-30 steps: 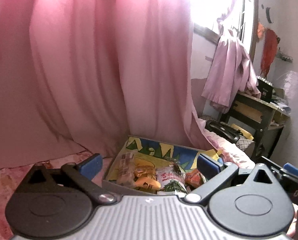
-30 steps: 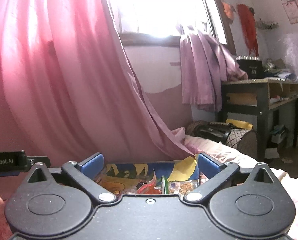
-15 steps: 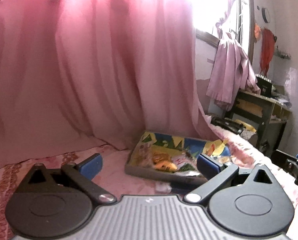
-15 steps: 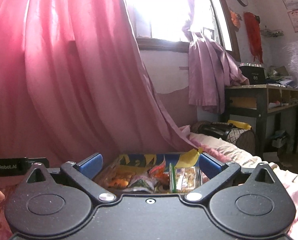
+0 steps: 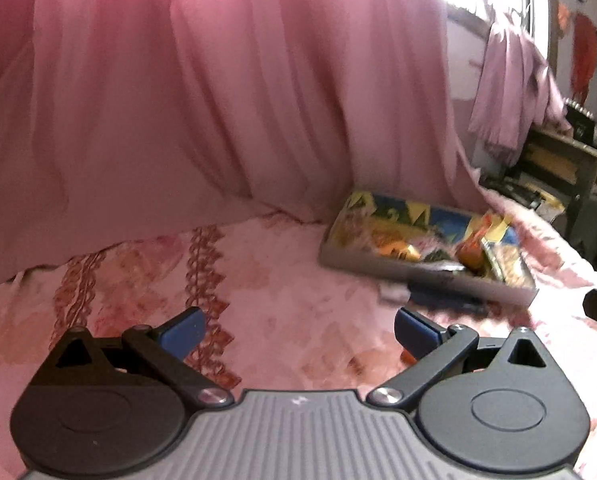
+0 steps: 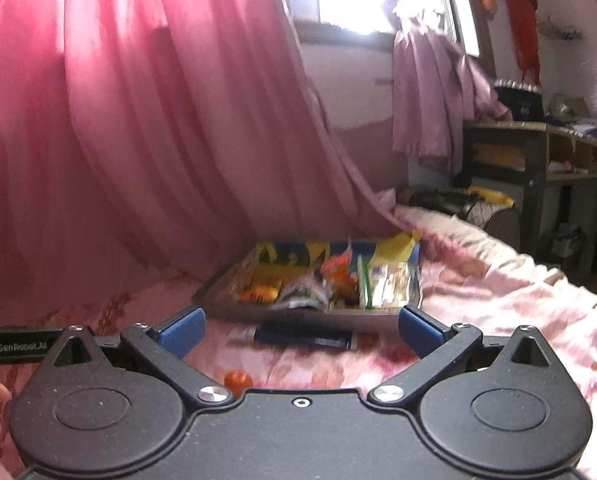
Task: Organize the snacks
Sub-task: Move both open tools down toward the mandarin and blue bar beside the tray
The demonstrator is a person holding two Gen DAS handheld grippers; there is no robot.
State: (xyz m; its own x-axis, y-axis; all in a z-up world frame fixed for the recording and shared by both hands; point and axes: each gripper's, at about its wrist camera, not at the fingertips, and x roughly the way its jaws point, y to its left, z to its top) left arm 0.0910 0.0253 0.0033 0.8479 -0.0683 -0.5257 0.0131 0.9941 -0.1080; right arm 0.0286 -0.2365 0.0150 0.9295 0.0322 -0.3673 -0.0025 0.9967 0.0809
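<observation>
- Both views motion-blurred; snack packets (image 6: 322,284) in the box (image 5: 418,272) are a jumble, labels unreadable, can't count them.
- Dark blue tube (image 6: 306,338) lies just in front of box's near wall; can't tell if touching. In left view it's mostly a dark smear under the box edge, w/ a pale blurred bit at its left end.
- Small orange thing (image 6: 238,380) on the bedspread (image 5: 298,320), partly cut off by right claw's body; what it is, can't tell.
- Left claw (image 5: 300,326): fingers wide apart, holding nothing, over bare bedspread, box well off to its right.
- Right claw (image 6: 300,330): fingers wide apart, empty; tube shows between the tips, not gripped.
- Box sits on bed at foot of the pink curtain (image 6: 138,140), open side up; long axis roughly left-right in right view, angled toward lower right in left view.
- Tube's long axis runs left-right, parallel to box's front wall.
</observation>
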